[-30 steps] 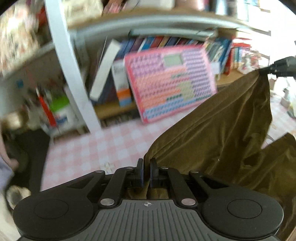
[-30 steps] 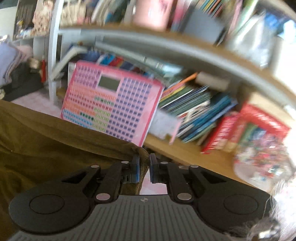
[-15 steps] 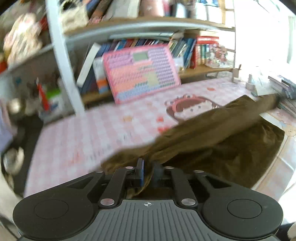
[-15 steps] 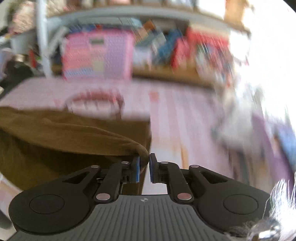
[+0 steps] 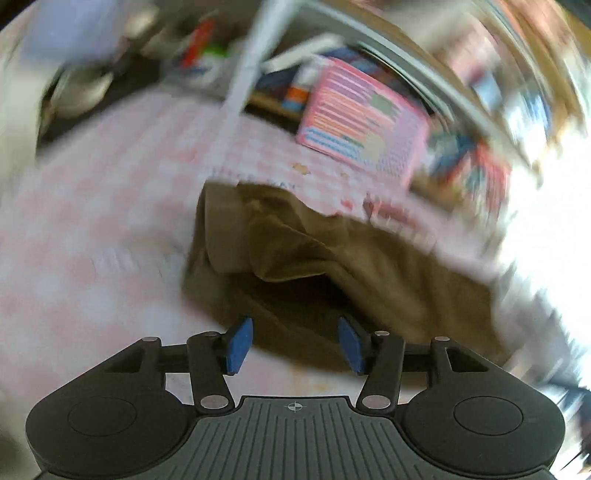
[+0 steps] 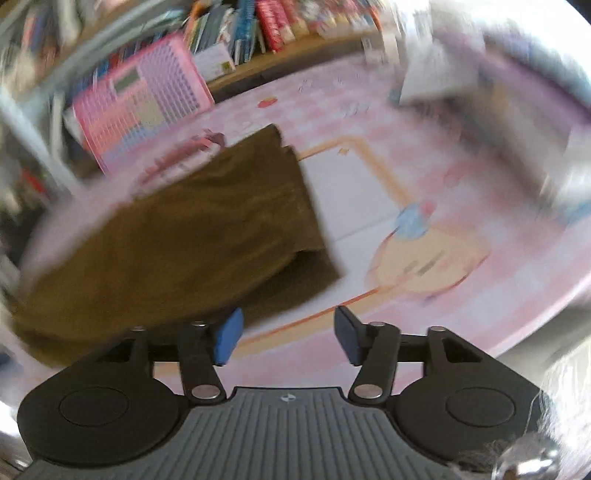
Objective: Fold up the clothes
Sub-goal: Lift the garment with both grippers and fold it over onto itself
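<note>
An olive-brown garment (image 5: 332,258) lies folded over on the pink checked tablecloth (image 5: 92,221). In the left wrist view my left gripper (image 5: 294,345) is open and empty, just above the garment's near edge. In the right wrist view the same garment (image 6: 184,236) lies flat, its right edge straight. My right gripper (image 6: 286,336) is open and empty, near the garment's near right corner. Both views are blurred by motion.
A pink board with a grid pattern (image 5: 362,122) leans against a bookshelf (image 6: 258,26) at the table's far side. A white shelf post (image 5: 251,51) stands at the back left. Books or papers (image 6: 436,70) lie at the far right.
Both grippers were shut on the garment and carried it down onto the table. Now both have opened and let go, and the garment lies on the cloth.
</note>
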Demonstrator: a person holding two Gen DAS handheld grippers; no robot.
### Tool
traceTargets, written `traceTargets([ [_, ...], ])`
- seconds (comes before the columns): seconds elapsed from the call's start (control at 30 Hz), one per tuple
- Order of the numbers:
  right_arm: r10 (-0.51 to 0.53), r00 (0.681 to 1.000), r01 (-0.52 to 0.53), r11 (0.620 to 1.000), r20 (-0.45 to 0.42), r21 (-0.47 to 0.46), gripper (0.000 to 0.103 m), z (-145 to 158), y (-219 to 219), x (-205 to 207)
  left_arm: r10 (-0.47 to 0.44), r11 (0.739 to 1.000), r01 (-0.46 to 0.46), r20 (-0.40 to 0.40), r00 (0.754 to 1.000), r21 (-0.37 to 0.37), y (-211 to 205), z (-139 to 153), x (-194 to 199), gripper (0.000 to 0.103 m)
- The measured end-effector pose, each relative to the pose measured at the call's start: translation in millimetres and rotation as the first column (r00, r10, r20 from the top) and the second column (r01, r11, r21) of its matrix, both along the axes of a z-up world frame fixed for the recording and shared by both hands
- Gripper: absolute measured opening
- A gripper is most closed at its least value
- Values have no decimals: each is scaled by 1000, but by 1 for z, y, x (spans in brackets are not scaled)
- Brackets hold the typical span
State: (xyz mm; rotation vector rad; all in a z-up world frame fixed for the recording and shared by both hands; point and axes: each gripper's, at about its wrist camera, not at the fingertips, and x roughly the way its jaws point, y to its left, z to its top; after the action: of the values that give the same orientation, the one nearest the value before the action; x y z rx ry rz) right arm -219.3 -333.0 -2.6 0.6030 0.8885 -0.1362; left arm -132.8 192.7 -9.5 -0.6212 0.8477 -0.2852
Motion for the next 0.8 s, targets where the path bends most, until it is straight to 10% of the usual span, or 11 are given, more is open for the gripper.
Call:
traceTargets([
  [0.13,-145,989,143,948,-15,285,65,-17,-12,13,163,885,-212,-151,975,-415,12,-32,11,60],
  [0.23,-250,966,252,872,-62,419,66,-32,-21,22,217,774,-323,-250,943,-544,7,-54,23,68],
  [0.47,-390,911,397,737,-136,547,55,-54,-42,35,307,754,-428,-310,900,-499,1,-62,45,64],
  [0.57,-409,898,426,710,-164,560,42,-61,-49,45,344,744,-470,-332,879,-474,-2,-64,54,31],
  [0.67,-406,912,368,744,-60,558,7,-32,-52,63,381,733,-511,-352,855,-449,-4,-67,63,6],
  [0.8,-376,916,253,811,139,527,4,21,-56,91,374,756,-426,-205,904,-497,-10,-22,88,4],
])
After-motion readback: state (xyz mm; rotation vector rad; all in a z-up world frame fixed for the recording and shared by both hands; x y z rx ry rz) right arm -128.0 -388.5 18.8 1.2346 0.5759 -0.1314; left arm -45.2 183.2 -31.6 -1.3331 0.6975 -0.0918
